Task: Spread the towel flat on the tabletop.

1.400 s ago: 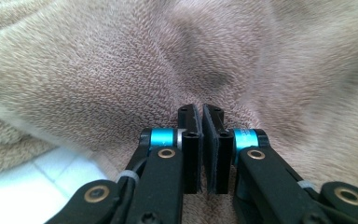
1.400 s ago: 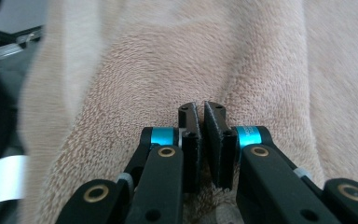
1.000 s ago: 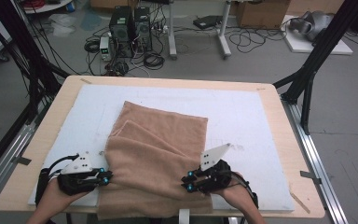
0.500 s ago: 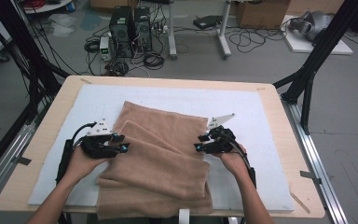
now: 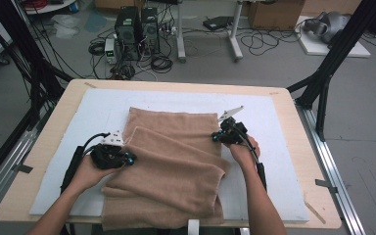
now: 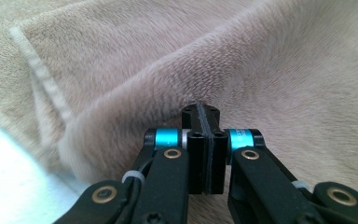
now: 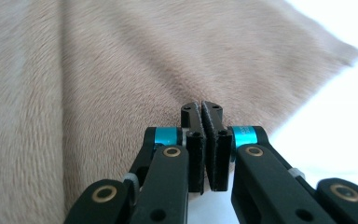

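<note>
Folding brown towel (image 5: 176, 161) with grippers (image 5: 215, 137)

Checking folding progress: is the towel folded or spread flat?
Partly folded: the towel has its near layer lapped over the far part, leaving a stepped edge across it.

The towel (image 5: 176, 161) lies on the table (image 5: 284, 105), between the 2 grippers.

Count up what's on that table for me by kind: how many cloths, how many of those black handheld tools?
Tan towel: 1
White mat under it: 1
Black grippers: 2, the left gripper and the right gripper, one at each side edge of the towel
Total: 4
</note>
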Demonstrator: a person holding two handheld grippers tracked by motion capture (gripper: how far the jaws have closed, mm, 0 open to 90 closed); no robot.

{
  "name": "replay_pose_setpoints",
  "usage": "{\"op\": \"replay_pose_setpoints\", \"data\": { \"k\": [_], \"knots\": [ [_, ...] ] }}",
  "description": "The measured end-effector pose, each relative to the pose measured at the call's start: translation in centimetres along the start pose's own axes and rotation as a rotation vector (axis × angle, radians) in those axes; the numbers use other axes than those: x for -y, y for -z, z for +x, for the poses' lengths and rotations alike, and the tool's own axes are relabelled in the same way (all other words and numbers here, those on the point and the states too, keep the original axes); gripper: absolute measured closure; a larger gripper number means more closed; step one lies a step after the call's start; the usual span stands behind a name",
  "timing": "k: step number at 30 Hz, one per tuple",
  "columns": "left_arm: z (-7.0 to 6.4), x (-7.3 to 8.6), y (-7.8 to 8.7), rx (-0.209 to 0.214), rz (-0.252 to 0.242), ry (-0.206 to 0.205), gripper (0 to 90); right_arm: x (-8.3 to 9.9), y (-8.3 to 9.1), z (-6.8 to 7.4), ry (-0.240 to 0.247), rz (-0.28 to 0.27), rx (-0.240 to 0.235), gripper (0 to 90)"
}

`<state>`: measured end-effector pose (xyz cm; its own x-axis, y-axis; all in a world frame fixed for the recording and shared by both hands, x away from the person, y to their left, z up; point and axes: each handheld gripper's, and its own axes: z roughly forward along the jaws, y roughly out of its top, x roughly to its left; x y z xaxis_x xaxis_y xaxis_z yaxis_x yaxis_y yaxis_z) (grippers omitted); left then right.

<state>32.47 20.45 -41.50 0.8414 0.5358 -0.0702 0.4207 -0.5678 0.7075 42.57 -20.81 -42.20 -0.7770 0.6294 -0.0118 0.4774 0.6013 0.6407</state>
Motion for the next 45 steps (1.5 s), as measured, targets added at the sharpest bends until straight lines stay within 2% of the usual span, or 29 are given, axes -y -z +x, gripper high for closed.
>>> {"op": "replay_pose_setpoints", "data": {
  "k": [1,4,5,6,7,8,10,11,13,14,16,18,21,24,27,29,30,31,32,34,37,40,43,45],
  "knots": [
    [-0.3,0.1,0.0,0.004,-0.005,0.000,89.5,-0.2,0.0,-0.5,-0.018,-0.007,0.034,88.4],
    [-0.7,0.2,0.3,0.042,-0.007,-0.004,89.6,-0.3,0.0,-1.9,-0.050,-0.025,0.087,87.3],
    [-0.8,0.3,0.5,0.057,-0.014,-0.007,89.5,-0.2,0.0,-2.3,-0.065,-0.035,0.070,86.2],
    [-0.9,0.4,0.9,0.055,-0.030,-0.007,89.1,-0.1,0.3,-2.4,-0.071,-0.043,0.070,79.9],
    [-0.8,0.3,1.2,0.052,-0.049,0.004,85.7,0.0,0.6,-2.4,-0.080,-0.059,0.055,77.5],
    [-0.5,0.2,1.6,0.056,-0.083,0.018,81.4,0.1,1.0,-2.3,-0.085,-0.075,0.011,74.6],
    [-0.2,-0.1,2.0,0.016,-0.113,0.027,74.3,0.2,2.0,-1.4,-0.053,-0.091,-0.013,72.0],
    [0.1,-0.3,2.1,-0.005,-0.132,0.037,71.2,0.3,2.5,-0.9,-0.042,-0.113,-0.044,70.6],
    [0.4,-0.6,2.0,-0.075,-0.146,0.037,59.3,0.6,3.4,0.3,-0.020,-0.126,-0.092,66.4],
    [0.5,-0.6,1.8,-0.103,-0.139,0.034,53.6,0.8,3.9,1.0,-0.005,-0.134,-0.102,66.3],
    [0.7,-0.7,1.2,-0.108,-0.106,0.031,51.2,1.4,4.7,2.6,0.037,-0.150,-0.147,63.5],
    [0.9,-0.6,0.4,-0.113,-0.055,0.029,50.0,2.1,5.3,4.6,0.095,-0.134,-0.198,62.5],
    [1.1,-0.5,-0.8,-0.115,0.012,0.033,54.1,3.2,5.4,7.0,0.135,-0.135,-0.265,60.0],
    [1.1,-0.2,-2.1,-0.106,0.096,0.025,60.8,4.1,4.8,8.4,0.154,-0.102,-0.307,57.2],
    [0.9,-0.3,-2.3,-0.104,0.089,0.009,69.5,4.7,3.6,9.1,0.176,-0.051,-0.305,57.1],
    [0.6,-0.3,-2.3,-0.095,0.088,-0.013,80.8,5.0,2.3,9.5,0.203,-0.009,-0.290,68.1],
    [0.5,-0.4,-2.3,-0.100,0.094,-0.025,83.6,5.1,2.3,9.5,0.210,-0.041,-0.284,83.2],
    [0.3,-0.4,-2.2,-0.102,0.093,-0.037,84.7,5.0,2.2,9.3,0.200,-0.041,-0.319,85.9],
    [0.2,-0.4,-2.1,-0.102,0.077,-0.030,85.3,4.8,2.3,9.3,0.208,-0.030,-0.322,86.4],
    [0.4,-0.6,-1.4,-0.107,0.042,-0.025,85.6,4.3,2.8,9.2,0.215,-0.040,-0.284,86.5],
    [0.8,-1.0,-0.2,-0.124,-0.068,0.024,85.7,3.1,3.8,8.3,0.223,-0.059,-0.217,86.5],
    [1.1,-1.5,0.3,-0.174,-0.157,0.062,85.7,1.7,4.5,7.1,0.211,-0.090,-0.156,86.2],
    [1.4,-1.9,-1.0,-0.243,-0.164,0.075,85.5,0.4,4.1,5.2,0.179,-0.105,-0.084,85.7],
    [1.8,-2.0,-2.0,-0.256,-0.148,0.105,84.5,0.0,3.1,4.3,0.157,-0.098,-0.046,85.1]
  ]
}}
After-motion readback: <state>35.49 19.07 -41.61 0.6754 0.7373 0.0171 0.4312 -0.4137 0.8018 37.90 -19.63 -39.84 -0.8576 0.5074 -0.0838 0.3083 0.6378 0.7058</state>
